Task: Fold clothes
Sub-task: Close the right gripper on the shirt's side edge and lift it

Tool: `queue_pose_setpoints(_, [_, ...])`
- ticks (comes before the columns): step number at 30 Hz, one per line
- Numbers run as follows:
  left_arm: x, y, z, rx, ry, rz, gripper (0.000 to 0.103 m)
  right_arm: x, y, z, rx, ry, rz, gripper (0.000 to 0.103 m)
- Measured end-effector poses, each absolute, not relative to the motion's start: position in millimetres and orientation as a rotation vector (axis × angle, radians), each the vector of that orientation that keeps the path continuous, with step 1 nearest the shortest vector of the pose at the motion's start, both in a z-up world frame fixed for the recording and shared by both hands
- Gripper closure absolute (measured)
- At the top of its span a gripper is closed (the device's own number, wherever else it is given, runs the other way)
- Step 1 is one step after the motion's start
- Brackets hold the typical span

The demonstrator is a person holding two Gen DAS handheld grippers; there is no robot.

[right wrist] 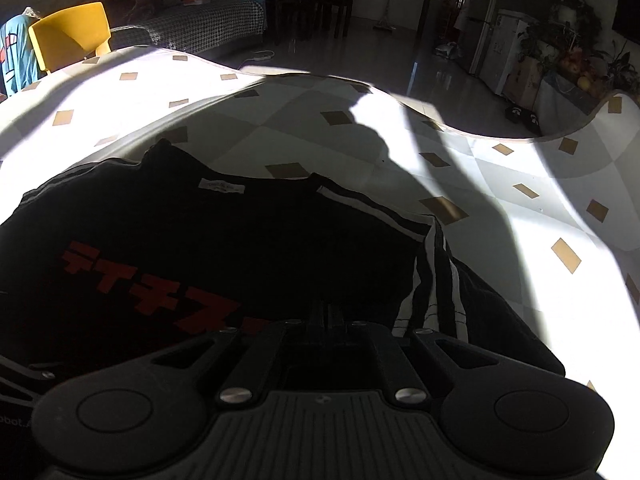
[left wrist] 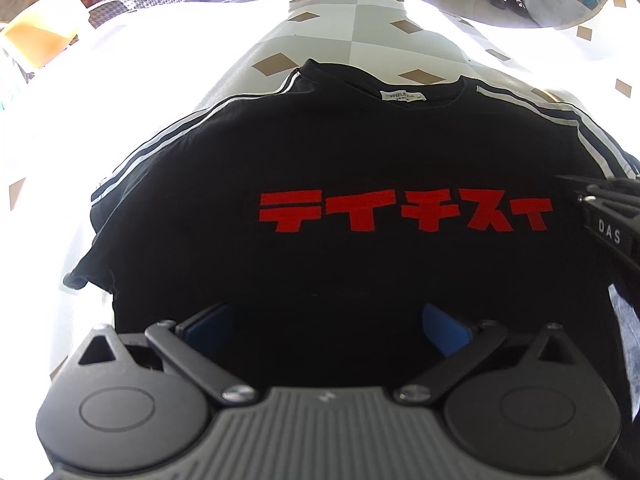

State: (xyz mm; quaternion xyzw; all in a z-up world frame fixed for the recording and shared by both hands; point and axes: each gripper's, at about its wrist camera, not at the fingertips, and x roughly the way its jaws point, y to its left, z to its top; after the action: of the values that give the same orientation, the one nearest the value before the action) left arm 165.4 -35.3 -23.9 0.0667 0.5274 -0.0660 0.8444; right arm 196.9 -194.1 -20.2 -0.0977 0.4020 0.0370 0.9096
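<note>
**Black T-shirt on the table, right sleeve folded in**

A black T-shirt (left wrist: pixel 320 184) with red lettering (left wrist: pixel 404 214) lay face up on the patterned tablecloth (left wrist: pixel 360 52), collar at the far side. The left gripper (left wrist: pixel 326 330) hung over the near hem with its blue pads (left wrist: pixel 444 330) spread wide and nothing between them. The right gripper (right wrist: pixel 328 316) had its jaws drawn together at the shirt's right side; whether cloth was pinched there could not be told. The striped right sleeve (right wrist: pixel 436 280) lay doubled over beside it.
</note>
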Motion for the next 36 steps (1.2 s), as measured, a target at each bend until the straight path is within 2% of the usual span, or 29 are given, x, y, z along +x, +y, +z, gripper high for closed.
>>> queue_pose_setpoints(1, [165,-34,-23,0.139,1.113,-0.139,0.0,195,-190,-22,-0.218,0.83,0.1,0.09])
queue_pose_setpoints(2, [164,-33,-23,0.136,1.112,-0.138,0.0,194,-185,-24,-0.234,0.831,0.123,0.086])
queue_pose_setpoints(6, [166,-32,-22,0.129,1.103,-0.137,0.0,189,-181,-16,-0.255,0.791,0.155,0.078])
queue_pose_setpoints(24, [157,-40,-18,0.166,1.069,-0.145,0.0,186,-241,33,-0.179,0.642,-0.096,0.064])
queue_pose_setpoints(36, [157,-44,-19,0.165,1.076,-0.161,0.0,195,-277,17,-0.057,0.791,-0.085,0.061])
